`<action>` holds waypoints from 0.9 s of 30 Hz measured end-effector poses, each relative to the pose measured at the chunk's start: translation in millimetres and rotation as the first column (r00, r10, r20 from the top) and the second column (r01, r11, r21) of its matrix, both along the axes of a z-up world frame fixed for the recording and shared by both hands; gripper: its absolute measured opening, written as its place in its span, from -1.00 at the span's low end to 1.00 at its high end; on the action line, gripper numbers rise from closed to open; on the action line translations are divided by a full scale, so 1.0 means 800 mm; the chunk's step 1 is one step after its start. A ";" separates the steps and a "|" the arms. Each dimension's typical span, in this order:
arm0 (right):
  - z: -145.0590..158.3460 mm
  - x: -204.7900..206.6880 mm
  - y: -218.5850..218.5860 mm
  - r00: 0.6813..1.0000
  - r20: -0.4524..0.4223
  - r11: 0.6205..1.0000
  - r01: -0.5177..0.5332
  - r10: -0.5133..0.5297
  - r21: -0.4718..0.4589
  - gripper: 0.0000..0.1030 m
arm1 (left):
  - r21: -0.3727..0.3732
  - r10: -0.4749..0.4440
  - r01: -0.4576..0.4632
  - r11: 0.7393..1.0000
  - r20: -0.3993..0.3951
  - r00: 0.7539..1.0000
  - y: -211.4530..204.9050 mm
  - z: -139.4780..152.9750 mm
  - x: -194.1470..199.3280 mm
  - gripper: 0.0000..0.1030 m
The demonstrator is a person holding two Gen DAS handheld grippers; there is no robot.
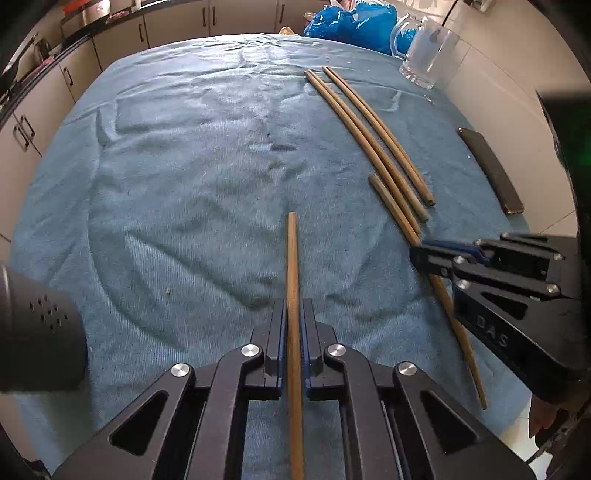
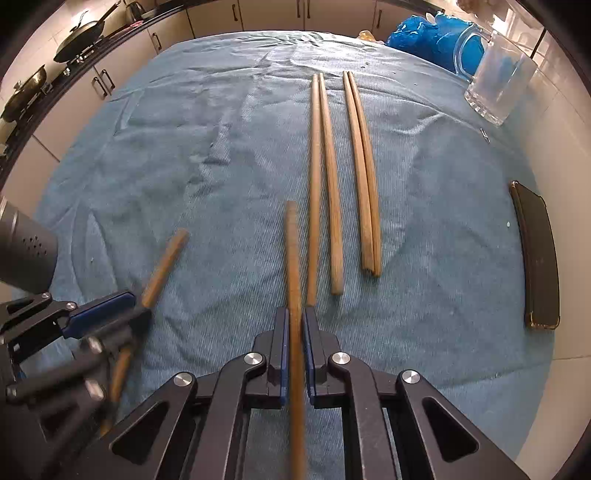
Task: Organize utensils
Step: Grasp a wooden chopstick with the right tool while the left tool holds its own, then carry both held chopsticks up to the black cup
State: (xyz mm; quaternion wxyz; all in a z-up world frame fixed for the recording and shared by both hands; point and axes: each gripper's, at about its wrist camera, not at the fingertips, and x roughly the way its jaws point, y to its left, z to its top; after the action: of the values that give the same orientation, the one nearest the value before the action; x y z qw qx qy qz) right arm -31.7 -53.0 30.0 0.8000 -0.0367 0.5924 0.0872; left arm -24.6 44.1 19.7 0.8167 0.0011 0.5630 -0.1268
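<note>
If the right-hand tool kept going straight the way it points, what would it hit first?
Probably only the blue cloth; the right tool grips a wooden chopstick, and the pair of wooden chopsticks lies slightly to its right.

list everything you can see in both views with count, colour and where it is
chopsticks on the cloth: four, light brown wood, two side-by-side pairs right of centre
held chopsticks: two, brown wood, one gripped in each tool, pointing forward
cloth: one, blue-grey, covering the table
glass mug: one, clear with a handle, far right corner
plastic bag: one, bright blue, far edge behind the mug
flat case: one, dark, right edge of the cloth
cabinets: several doors, cream with dark handles, beyond the table
pans: at least two, black, on the counter at far left
left tool: one, black with blue pads, shut on a chopstick
right tool: one, black with blue pads, shut on a chopstick
</note>
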 end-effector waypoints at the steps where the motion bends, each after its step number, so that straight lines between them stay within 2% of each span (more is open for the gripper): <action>1: 0.000 -0.007 -0.001 1.000 -0.006 1.000 -0.012 0.012 0.002 -0.84 | -0.003 0.005 -0.005 1.000 0.000 1.000 0.006 0.000 -0.006 -0.88; 6: -0.001 -0.038 -0.012 0.997 -0.053 0.999 -0.048 0.048 0.000 -0.83 | 0.021 -0.008 0.008 1.000 -0.007 1.000 0.020 0.001 -0.024 -0.87; 14: -0.003 -0.003 0.013 0.993 -0.103 0.997 -0.058 0.053 -0.048 -0.83 | 0.106 -0.048 0.049 0.993 -0.012 0.999 0.001 0.000 -0.013 -0.87; 17: -0.002 0.004 0.019 0.994 -0.097 0.998 -0.052 0.049 -0.035 -0.81 | 0.072 -0.059 0.061 0.996 -0.026 0.998 0.002 0.001 -0.011 -0.73; 19: -0.001 0.002 0.022 0.995 -0.076 0.997 -0.067 0.063 -0.048 -0.84 | 0.033 -0.054 0.055 0.998 -0.032 0.998 0.007 0.002 -0.011 -0.72; 20: 0.000 -0.002 0.021 0.996 -0.067 0.997 -0.068 0.066 -0.040 -0.85 | 0.017 -0.048 0.049 0.999 -0.032 0.998 0.010 0.002 -0.012 -0.74; 21: 0.002 -0.010 0.024 0.996 -0.059 0.998 -0.066 0.064 -0.023 -0.85 | 0.001 -0.038 0.038 0.999 -0.032 0.999 0.014 0.003 -0.013 -0.88; 22: 0.005 -0.014 0.022 0.997 -0.047 0.998 -0.062 0.061 -0.009 -0.85 | -0.020 -0.027 0.026 0.999 -0.032 0.999 0.019 0.004 -0.015 -0.88; 27: 0.038 -0.049 0.010 0.996 0.071 0.997 -0.055 0.051 0.057 -0.85 | -0.074 0.017 -0.011 0.997 0.074 0.997 0.036 0.037 -0.038 -0.88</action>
State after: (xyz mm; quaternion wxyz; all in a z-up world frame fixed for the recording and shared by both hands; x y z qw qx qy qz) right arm -70.5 -45.4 60.0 0.8184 -0.0317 0.5601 0.1245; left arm -55.1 72.5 48.9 0.8375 -0.0281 0.5270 -0.1415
